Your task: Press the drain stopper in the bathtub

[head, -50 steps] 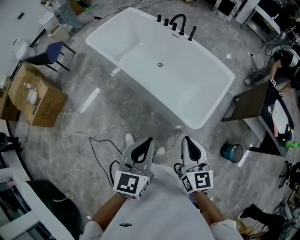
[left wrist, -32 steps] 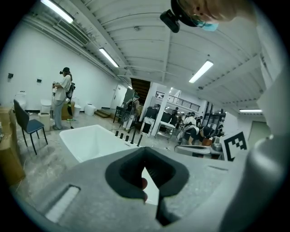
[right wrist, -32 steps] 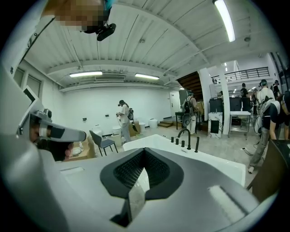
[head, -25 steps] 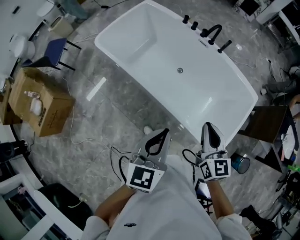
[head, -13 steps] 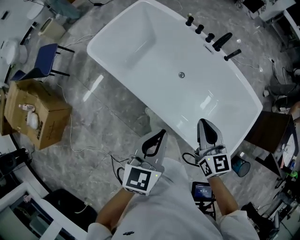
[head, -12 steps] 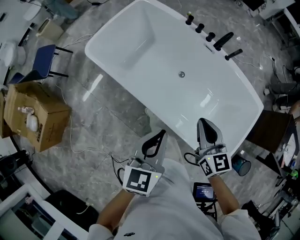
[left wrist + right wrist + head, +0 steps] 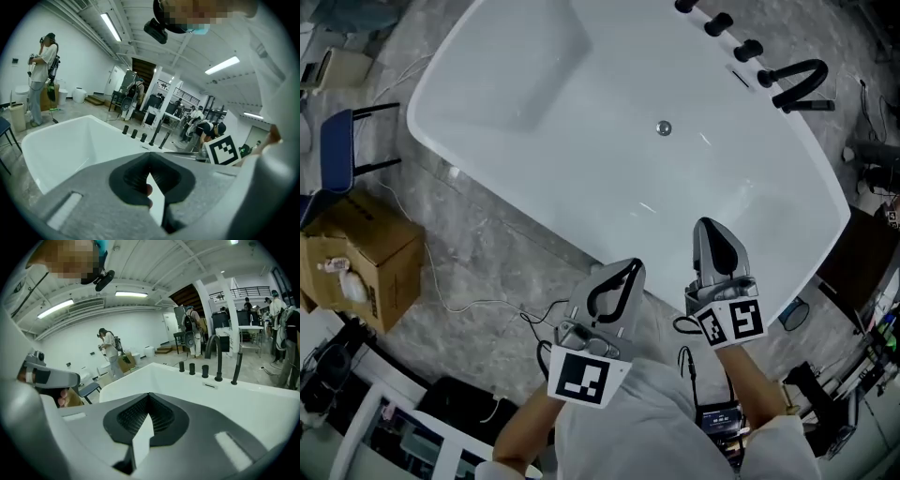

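The drain stopper (image 7: 664,128) is seen in the head view as a small round metallic disc, grey and slightly shiny, set flat in the middle of the bathtub (image 7: 516,84) floor. It lies nearer the far rim, where a black arched faucet (image 7: 802,82) and a row of short black cylindrical knobs (image 7: 718,23) are mounted. The bathtub is a freestanding rounded rectangle of glossy white material, with smooth sloping walls on which light streaks are reflected.

Both grippers are held at the near rim, well apart from the stopper. The left gripper (image 7: 628,270) is seen with its grey jaws closed tip to tip, nothing held, and a dark ribbed diamond-shaped hollow left behind the tips (image 7: 150,161). The right gripper (image 7: 711,227) is likewise closed and empty, with the same ribbed dark padding shown in its own view (image 7: 149,399); a black-and-white marker cube is carried on each.

The floor (image 7: 487,234) is grey veined stone, polished. A brown cardboard box (image 7: 361,258) is seen at the left, with a thin cable (image 7: 478,305) beside it.
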`<control>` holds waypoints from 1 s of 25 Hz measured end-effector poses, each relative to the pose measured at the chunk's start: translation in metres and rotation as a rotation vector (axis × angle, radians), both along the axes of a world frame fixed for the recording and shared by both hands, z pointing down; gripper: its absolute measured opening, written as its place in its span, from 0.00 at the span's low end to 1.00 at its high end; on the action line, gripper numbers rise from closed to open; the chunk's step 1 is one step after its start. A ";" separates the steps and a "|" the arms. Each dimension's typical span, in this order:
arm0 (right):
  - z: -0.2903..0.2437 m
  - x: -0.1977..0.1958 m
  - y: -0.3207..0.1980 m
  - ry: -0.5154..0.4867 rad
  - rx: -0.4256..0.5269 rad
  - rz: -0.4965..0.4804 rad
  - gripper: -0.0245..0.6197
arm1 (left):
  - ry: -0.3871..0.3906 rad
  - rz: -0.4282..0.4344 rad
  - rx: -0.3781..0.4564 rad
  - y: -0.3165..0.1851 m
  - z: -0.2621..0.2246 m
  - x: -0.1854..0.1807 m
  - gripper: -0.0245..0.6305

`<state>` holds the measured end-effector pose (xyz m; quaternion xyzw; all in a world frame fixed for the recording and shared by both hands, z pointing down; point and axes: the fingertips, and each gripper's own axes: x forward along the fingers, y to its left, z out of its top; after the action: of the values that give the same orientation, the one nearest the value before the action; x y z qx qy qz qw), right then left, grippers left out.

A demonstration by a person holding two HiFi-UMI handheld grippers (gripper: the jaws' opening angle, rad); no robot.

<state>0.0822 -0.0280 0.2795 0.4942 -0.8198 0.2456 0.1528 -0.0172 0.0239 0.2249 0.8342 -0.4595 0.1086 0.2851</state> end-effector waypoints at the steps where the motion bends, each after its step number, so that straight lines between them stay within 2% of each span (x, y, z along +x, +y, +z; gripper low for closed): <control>1: 0.017 -0.001 -0.011 0.009 -0.007 0.011 0.04 | -0.009 0.024 -0.008 -0.010 0.015 0.000 0.04; 6: 0.105 0.003 -0.051 0.063 -0.040 0.045 0.04 | -0.017 0.088 -0.049 -0.048 0.085 0.004 0.04; 11: 0.188 0.013 -0.081 0.075 -0.078 0.077 0.04 | -0.025 0.120 -0.056 -0.076 0.154 0.013 0.04; 15: 0.230 0.012 -0.100 0.061 -0.102 0.075 0.04 | -0.037 0.141 -0.077 -0.091 0.200 0.018 0.04; 25: 0.328 0.029 -0.130 0.078 -0.168 0.104 0.04 | -0.004 0.190 -0.109 -0.120 0.287 0.039 0.04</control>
<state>0.1107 -0.1579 0.6071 0.5306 -0.7632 0.3015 0.2125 0.0219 -0.0963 0.5120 0.8569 -0.3724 0.1617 0.3178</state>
